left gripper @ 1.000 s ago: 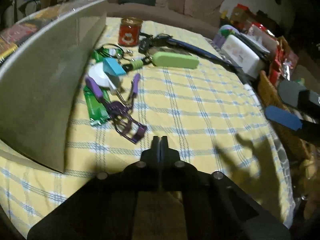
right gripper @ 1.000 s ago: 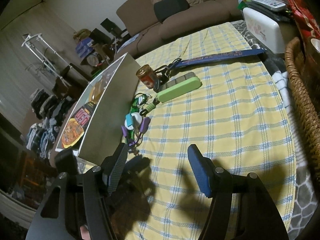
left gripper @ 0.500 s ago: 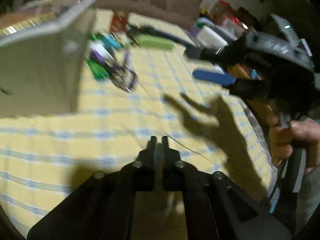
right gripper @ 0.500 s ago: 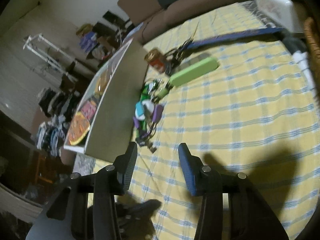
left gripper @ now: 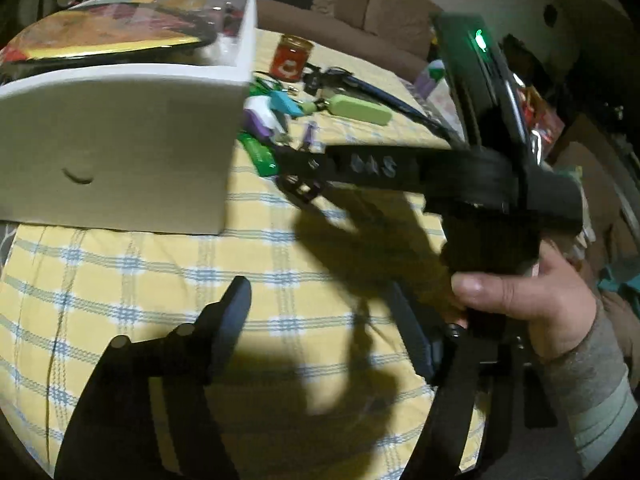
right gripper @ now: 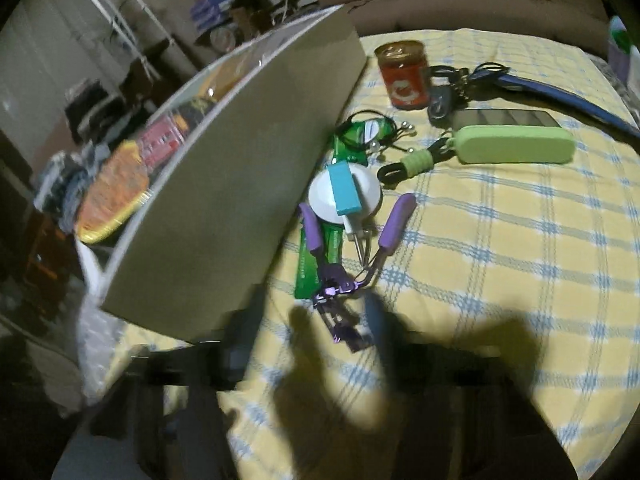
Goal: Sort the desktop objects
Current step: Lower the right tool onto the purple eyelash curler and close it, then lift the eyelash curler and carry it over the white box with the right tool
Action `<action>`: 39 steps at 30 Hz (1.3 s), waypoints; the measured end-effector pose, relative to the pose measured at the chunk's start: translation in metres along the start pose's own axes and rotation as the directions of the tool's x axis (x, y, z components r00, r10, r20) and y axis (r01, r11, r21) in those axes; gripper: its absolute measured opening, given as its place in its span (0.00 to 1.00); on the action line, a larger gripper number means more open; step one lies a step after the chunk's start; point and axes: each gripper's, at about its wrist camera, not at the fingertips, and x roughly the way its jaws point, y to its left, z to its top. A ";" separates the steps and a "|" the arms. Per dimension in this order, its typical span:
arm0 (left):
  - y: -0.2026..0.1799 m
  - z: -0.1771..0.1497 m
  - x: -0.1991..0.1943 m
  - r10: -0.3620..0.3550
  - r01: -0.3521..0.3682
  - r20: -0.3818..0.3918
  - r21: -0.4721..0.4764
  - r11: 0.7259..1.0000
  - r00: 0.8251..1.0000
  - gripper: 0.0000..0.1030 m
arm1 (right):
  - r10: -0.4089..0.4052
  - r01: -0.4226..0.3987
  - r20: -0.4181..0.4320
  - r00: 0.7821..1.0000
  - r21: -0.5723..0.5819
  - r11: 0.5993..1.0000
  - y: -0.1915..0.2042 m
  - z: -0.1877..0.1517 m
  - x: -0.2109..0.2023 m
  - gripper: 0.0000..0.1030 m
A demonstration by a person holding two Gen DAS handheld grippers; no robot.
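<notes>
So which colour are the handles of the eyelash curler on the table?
Purple. The eyelash curler shows best in the right wrist view.

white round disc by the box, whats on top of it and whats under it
On the white round disc lies a light blue block. Its near edge overlaps a green packet and the purple-handled eyelash curler. What else sits beneath the disc is covered.

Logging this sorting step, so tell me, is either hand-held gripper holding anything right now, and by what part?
Nothing is held. The left hand-held gripper is open over bare tablecloth; the right hand-held gripper is open around the purple eyelash curler's head, not closed.
</notes>
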 end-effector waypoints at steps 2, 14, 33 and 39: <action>0.006 0.003 -0.002 -0.015 0.015 0.004 -0.025 1.000 1.000 0.75 | 0.021 -0.021 0.008 1.000 0.020 1.000 -0.006 -0.005 -0.005 0.17; 0.015 0.021 0.001 -0.318 0.311 -0.001 -0.203 0.928 0.948 0.84 | 0.020 -0.019 -0.073 0.997 0.013 1.000 -0.022 -0.078 -0.087 0.12; 0.016 0.004 0.049 -0.538 0.483 -0.060 -0.364 0.796 0.841 0.05 | 0.025 -0.031 -0.064 0.998 -0.082 0.996 0.017 -0.105 -0.093 0.11; 0.022 0.030 0.006 -0.560 0.534 0.020 -0.332 0.778 0.828 0.05 | 0.031 -0.023 0.045 0.999 -0.158 0.987 0.051 -0.087 -0.117 0.11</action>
